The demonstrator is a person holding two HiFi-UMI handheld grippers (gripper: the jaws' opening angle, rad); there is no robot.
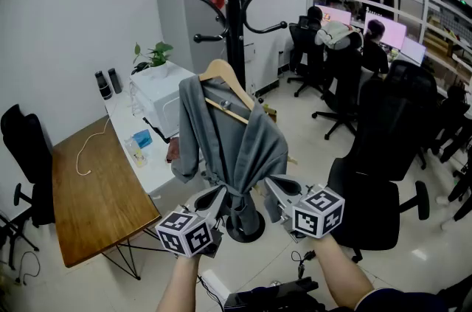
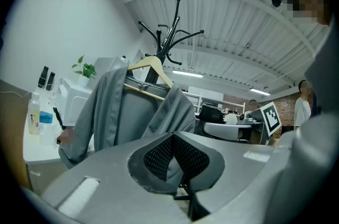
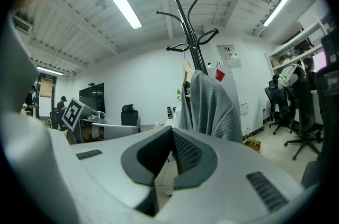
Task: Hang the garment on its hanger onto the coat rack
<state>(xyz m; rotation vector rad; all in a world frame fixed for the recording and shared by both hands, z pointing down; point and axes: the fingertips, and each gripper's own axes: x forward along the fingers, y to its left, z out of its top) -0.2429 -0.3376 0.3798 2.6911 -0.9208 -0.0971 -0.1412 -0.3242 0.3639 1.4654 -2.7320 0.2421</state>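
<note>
A grey garment [image 1: 228, 141] hangs on a wooden hanger [image 1: 221, 71] right in front of the black coat rack [image 1: 234, 8]. The hanger's hook is not visible. My left gripper [image 1: 221, 194] is shut on the bunched lower end of the garment. In the left gripper view, grey cloth shows between the pads of the left gripper [image 2: 174, 135], with the garment [image 2: 122, 112], hanger [image 2: 151, 64] and rack [image 2: 167, 43] beyond. My right gripper [image 1: 269, 184] is shut beside the garment's lower right edge. In the right gripper view, the right gripper [image 3: 172, 133] holds nothing and the garment [image 3: 212, 106] hangs ahead of it.
The rack's round base [image 1: 245, 227] is on the floor under the grippers. A wooden table [image 1: 88, 192] and a white table [image 1: 147, 170] with a white box and a plant [image 1: 153, 54] stand at the left. A black office chair [image 1: 383, 178] is at the right, with people seated at desks [image 1: 346, 37] behind it.
</note>
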